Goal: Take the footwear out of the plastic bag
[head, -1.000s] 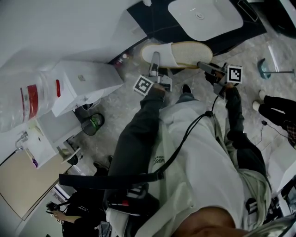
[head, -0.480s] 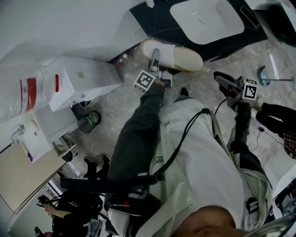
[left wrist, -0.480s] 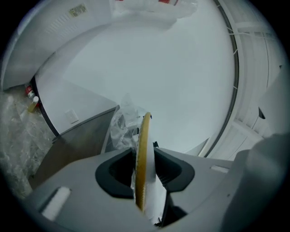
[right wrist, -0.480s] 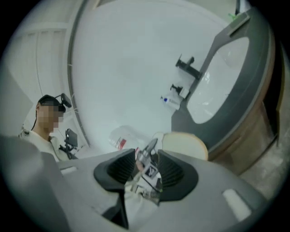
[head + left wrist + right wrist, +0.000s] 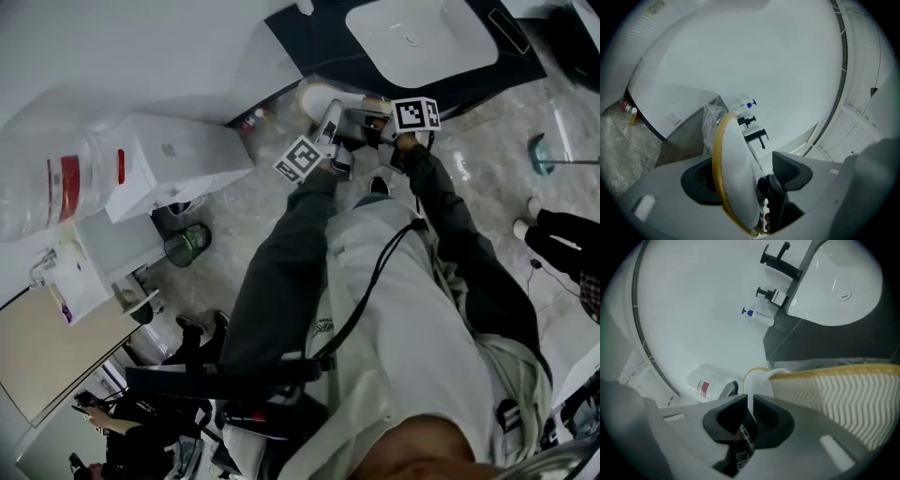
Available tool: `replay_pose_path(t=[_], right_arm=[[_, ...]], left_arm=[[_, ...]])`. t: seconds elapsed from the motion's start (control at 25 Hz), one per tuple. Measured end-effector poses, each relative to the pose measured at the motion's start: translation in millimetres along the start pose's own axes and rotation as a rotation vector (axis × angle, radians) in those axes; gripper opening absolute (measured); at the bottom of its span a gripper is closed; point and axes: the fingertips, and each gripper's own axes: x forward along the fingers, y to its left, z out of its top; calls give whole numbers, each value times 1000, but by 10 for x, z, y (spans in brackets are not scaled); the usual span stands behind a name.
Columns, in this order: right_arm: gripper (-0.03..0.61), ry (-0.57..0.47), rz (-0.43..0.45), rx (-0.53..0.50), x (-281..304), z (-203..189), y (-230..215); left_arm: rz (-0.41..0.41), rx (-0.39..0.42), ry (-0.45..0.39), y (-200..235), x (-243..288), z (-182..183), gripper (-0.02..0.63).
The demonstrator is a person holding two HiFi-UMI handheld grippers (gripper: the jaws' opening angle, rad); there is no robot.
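A white slipper [image 5: 315,95] with a yellow sole rim hangs in the air in front of the dark counter. Its far end sits in crinkled clear plastic bag [image 5: 711,123]. My left gripper [image 5: 330,114] reaches up from below. In the left gripper view the slipper [image 5: 736,180] stands on edge between the left gripper's [image 5: 743,168] jaws, which have just been opening and stand wide, the right-hand one clear of it. My right gripper [image 5: 368,118] comes in from the right. Its jaws [image 5: 750,406] have just been closing and pinch the slipper's thin white edge beside the chevron sole [image 5: 834,390].
A white washbasin [image 5: 417,37] sits in the dark counter [image 5: 298,37], with black taps [image 5: 780,261] on the wall. A white cabinet [image 5: 173,159] and a large clear bag with a red label [image 5: 56,187] lie left. A green-rimmed bin [image 5: 187,246] stands on the floor, and a person's legs [image 5: 562,230] are at right.
My right gripper swung out to the right, then back left to the slipper, and closed on its edge. The left gripper's jaws opened around the slipper.
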Motion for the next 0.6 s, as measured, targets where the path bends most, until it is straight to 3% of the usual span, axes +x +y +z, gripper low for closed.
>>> replay_pose_path(t=[0.2, 0.32, 0.48, 0.6], right_arm=[[3, -34, -58, 1, -47, 162, -118], [3, -34, -63, 38, -41, 221, -183], [2, -80, -83, 92, -87, 346, -224], [2, -111, -109, 109, -95, 392, -275]], left_arm=[[13, -30, 116, 20, -123, -126, 389], [19, -134, 200, 73, -275, -259, 425], [-44, -351, 288, 52, -489, -350, 425], [-57, -411, 350, 56, -703, -437, 425]])
